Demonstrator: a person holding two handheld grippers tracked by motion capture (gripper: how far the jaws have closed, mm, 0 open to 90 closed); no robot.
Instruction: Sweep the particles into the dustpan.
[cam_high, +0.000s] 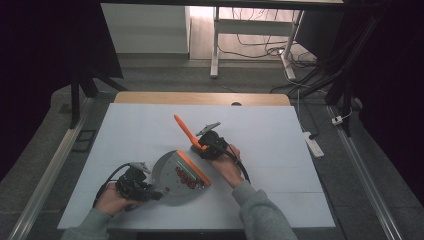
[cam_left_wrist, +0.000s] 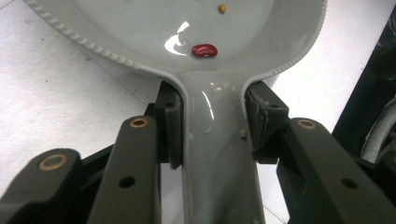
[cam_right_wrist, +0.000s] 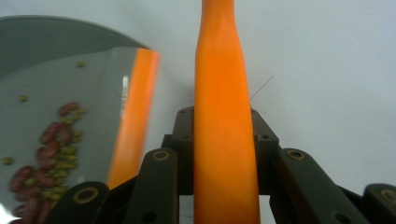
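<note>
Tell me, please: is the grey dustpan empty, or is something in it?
Not empty. Red beans with small yellowish grains lie heaped in the grey dustpan against its orange edge, and a few strays sit near its handle.

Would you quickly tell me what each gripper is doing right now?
Left gripper: shut on the grey dustpan handle.
Right gripper: shut on the orange brush handle.

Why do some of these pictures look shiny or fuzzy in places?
Left gripper view: lamp glare streaks the grey dustpan beside a red bean. Right gripper view: the orange handle is close and soft, the beans blurred. High view: the room's edges are dark.
</note>
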